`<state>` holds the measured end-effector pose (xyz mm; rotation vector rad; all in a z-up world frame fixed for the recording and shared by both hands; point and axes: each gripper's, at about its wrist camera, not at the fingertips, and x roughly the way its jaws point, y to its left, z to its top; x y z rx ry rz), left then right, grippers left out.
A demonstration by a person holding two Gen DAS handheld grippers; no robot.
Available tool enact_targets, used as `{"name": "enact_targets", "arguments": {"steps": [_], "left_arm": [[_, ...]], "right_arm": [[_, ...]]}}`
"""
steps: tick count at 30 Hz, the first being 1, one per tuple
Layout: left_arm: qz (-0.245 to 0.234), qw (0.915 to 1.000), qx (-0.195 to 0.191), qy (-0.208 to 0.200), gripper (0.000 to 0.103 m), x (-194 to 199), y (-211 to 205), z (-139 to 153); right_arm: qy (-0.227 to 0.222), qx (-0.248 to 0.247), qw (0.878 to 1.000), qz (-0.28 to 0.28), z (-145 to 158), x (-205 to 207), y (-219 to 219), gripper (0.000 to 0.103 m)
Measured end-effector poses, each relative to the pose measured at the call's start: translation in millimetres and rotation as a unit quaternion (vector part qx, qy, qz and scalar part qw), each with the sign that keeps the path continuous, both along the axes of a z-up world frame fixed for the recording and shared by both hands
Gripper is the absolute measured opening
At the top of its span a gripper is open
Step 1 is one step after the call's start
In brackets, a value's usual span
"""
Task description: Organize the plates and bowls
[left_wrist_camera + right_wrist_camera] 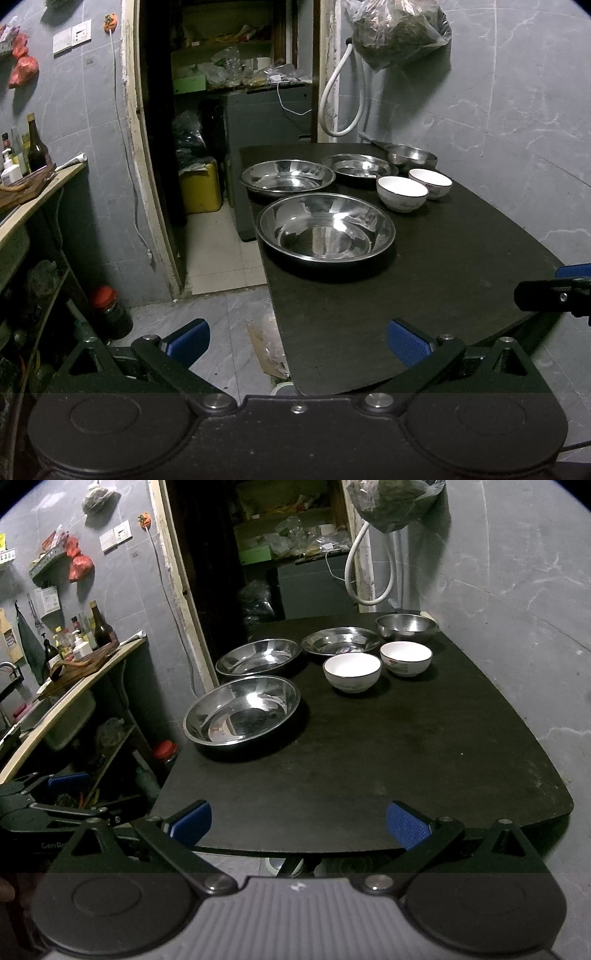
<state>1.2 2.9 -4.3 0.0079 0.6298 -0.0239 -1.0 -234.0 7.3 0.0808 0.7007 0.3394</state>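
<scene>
On the black table (pixel 424 295) (pixel 369 775) lie three steel plates: a large near one (pixel 327 229) (pixel 242 710), one behind it (pixel 288 179) (pixel 258 656) and a third further right (pixel 359 167) (pixel 340 640). Two white bowls (pixel 402 192) (pixel 431 182) (pixel 352 671) (pixel 405 658) stand side by side, with a steel bowl (pixel 412 155) (pixel 406 626) behind them. My left gripper (pixel 299 341) is open and empty at the table's near left corner. My right gripper (pixel 299 823) is open and empty at the near edge.
A counter with bottles and a cutting board (pixel 74 664) stands to the left. A doorway to a cluttered storeroom (pixel 229 110) lies behind the table. A plastic bag (pixel 399 33) and a white hose (pixel 340 96) hang on the wall. A red-lidded jar (pixel 109 310) sits on the floor.
</scene>
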Motion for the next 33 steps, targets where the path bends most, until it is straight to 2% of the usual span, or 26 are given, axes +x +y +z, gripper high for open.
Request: {"name": "enact_targets", "arguments": {"steps": [22,33], "left_arm": [[-0.001,0.9998,0.004,0.018,0.102,15.2,-2.9,-2.1],[0.007,0.9996,0.004,0.026,0.102,34.3,-0.3,-7.5]], "right_arm": [[0.018,-0.001,1.0,0.005,-4.9,11.5,6.8,0.103],[0.03,0.0,1.0,0.009,-11.1,33.1,7.5,0.103]]}}
